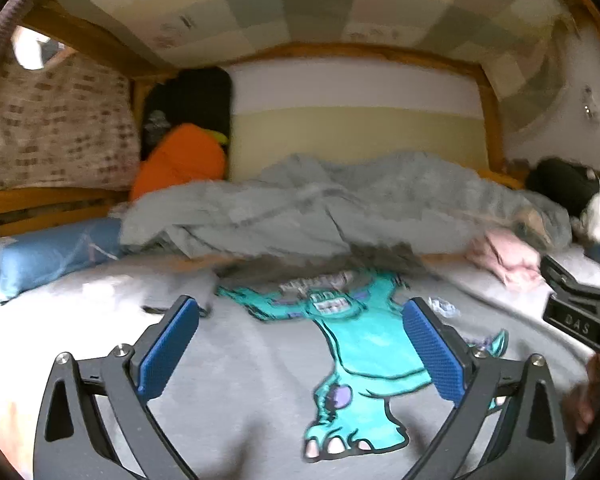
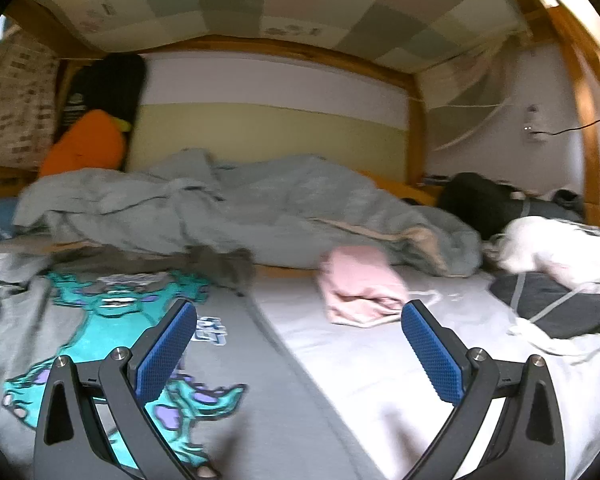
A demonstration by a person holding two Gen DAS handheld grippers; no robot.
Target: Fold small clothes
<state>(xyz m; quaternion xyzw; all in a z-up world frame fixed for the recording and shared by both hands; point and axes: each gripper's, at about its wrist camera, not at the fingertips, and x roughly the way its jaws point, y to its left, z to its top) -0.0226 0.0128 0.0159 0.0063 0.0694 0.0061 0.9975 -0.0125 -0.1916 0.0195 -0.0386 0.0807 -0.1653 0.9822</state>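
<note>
Both the left gripper (image 1: 300,344) and right gripper (image 2: 300,344) gape empty over the soft, limp grey monster-print sweatshirt (image 1: 260,380), best pinched at its near hem corners.

We see the printed shirt (image 1: 260,360) spread flat on the bed (image 2: 360,360), near side. Behind it the rumpled blanket (image 2: 260,208) runs across the bed. A folded garment (image 2: 360,292) lies right of the shirt, before the blanket. A pillow (image 1: 52,252) sits far left.
</note>
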